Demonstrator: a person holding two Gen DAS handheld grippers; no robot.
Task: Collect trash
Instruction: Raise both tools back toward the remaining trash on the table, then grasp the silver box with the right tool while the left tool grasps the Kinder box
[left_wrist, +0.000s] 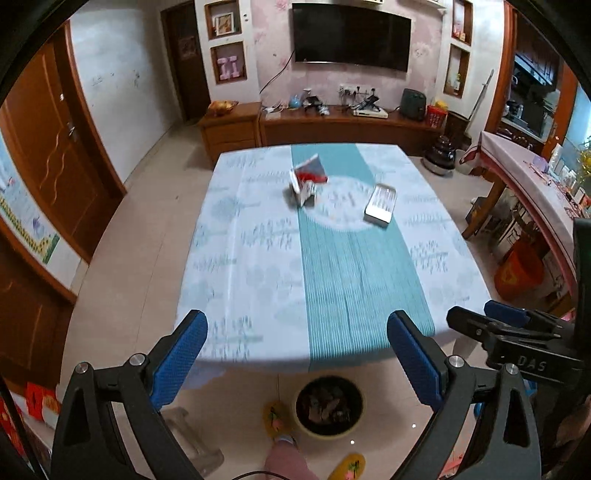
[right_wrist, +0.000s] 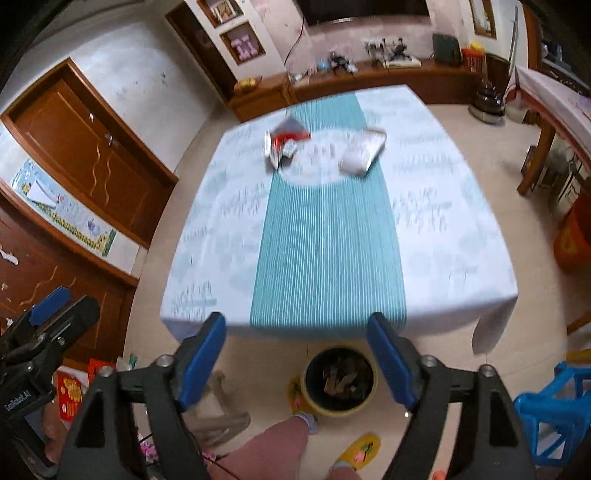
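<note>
A crumpled red-and-white wrapper (left_wrist: 307, 181) lies on the far part of the table (left_wrist: 258, 258), with a flat white box (left_wrist: 381, 204) to its right. Both show in the right wrist view, wrapper (right_wrist: 284, 142) and box (right_wrist: 362, 151). A round trash bin (left_wrist: 328, 406) holding dark scraps stands on the floor below the table's near edge, also in the right wrist view (right_wrist: 340, 380). My left gripper (left_wrist: 297, 332) is open and empty above the near edge. My right gripper (right_wrist: 297, 334) is open and empty beside it.
A person's leg and yellow slippers (right_wrist: 360, 452) are by the bin. A blue plastic stool (right_wrist: 554, 406) stands at the right. A second cloth-covered table (left_wrist: 524, 173) is at the far right. A wooden TV cabinet (left_wrist: 332, 125) runs along the back wall.
</note>
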